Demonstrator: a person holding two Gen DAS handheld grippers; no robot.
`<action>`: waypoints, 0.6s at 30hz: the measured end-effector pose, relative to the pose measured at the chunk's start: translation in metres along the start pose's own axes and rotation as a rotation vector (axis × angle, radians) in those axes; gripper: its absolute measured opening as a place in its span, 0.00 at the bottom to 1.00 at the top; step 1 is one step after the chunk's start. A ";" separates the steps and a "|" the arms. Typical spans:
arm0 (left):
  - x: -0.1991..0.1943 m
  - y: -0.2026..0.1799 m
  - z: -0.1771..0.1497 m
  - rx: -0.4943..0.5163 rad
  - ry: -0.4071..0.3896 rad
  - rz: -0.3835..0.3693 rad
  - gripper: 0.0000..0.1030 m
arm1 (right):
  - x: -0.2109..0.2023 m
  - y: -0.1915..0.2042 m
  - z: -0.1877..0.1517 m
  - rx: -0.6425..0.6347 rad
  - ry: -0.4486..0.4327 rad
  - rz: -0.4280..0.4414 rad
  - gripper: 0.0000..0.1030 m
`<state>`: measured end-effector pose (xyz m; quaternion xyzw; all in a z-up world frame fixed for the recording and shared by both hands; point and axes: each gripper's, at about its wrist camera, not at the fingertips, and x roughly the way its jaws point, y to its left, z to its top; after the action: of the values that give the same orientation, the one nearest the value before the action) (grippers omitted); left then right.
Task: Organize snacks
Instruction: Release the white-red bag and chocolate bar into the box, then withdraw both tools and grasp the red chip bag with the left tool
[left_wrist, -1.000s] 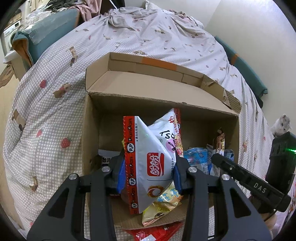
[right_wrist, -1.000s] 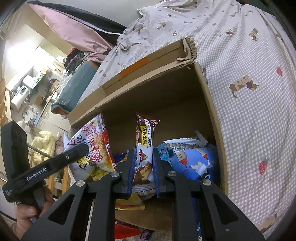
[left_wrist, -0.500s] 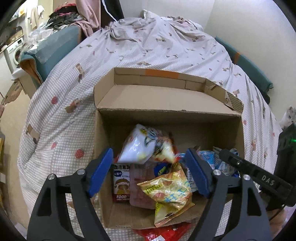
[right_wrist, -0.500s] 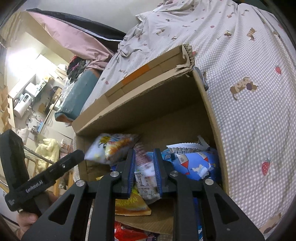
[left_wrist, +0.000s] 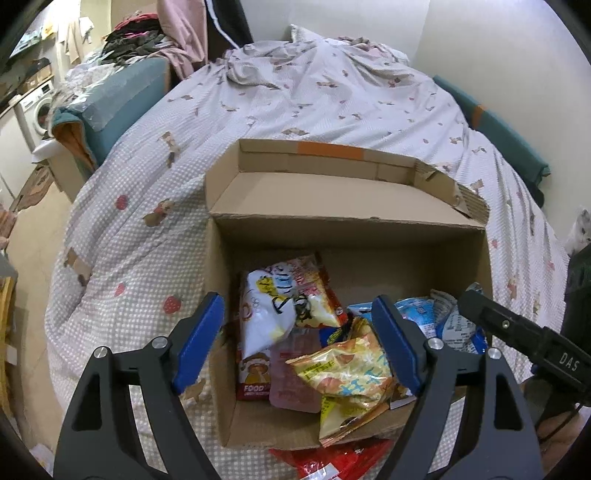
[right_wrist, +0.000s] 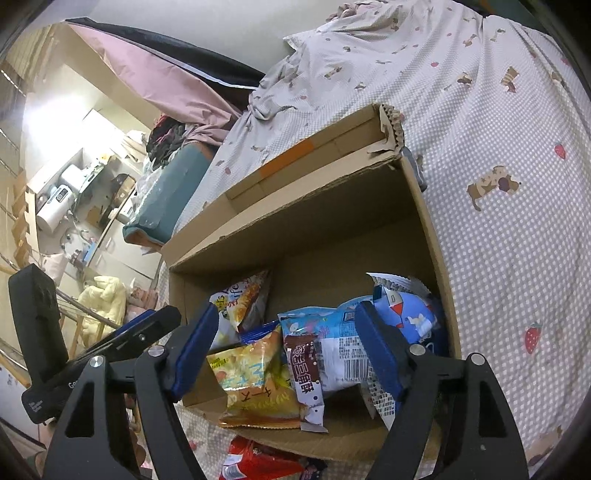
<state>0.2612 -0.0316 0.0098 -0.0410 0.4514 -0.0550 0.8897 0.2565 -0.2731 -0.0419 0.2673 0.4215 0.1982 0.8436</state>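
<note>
An open cardboard box (left_wrist: 340, 206) lies on its side on the bed and holds several snack packs. The white and red pack (left_wrist: 280, 302) lies inside at the left, over a yellow pack (left_wrist: 347, 373). In the right wrist view the box (right_wrist: 332, 206) holds a brown chocolate pack (right_wrist: 306, 365), the yellow pack (right_wrist: 255, 373) and blue packs (right_wrist: 399, 314). My left gripper (left_wrist: 297, 343) is open and empty in front of the box. My right gripper (right_wrist: 286, 350) is open and empty, just above the brown pack.
A red snack pack (left_wrist: 332, 459) lies on the bed in front of the box, also in the right wrist view (right_wrist: 258, 461). The bed has a checked quilt (left_wrist: 147, 192). A teal cushion (left_wrist: 122, 92) and clothes sit at the far left.
Both grippers opened and let go: the white and red pack dropped from the left one into the box, the brown pack from the right one. Both grippers pulled back.
</note>
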 end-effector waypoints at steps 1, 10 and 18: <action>-0.001 0.001 -0.001 -0.005 0.001 0.002 0.77 | 0.000 0.000 0.001 0.003 0.001 -0.001 0.76; -0.033 0.002 -0.011 -0.012 -0.071 -0.015 0.77 | -0.016 0.011 -0.006 -0.041 -0.037 -0.037 0.88; -0.064 0.000 -0.024 0.011 -0.107 -0.026 0.77 | -0.043 0.016 -0.020 -0.026 -0.047 -0.039 0.90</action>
<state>0.2045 -0.0232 0.0466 -0.0450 0.4024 -0.0666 0.9119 0.2145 -0.2793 -0.0163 0.2527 0.4039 0.1807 0.8605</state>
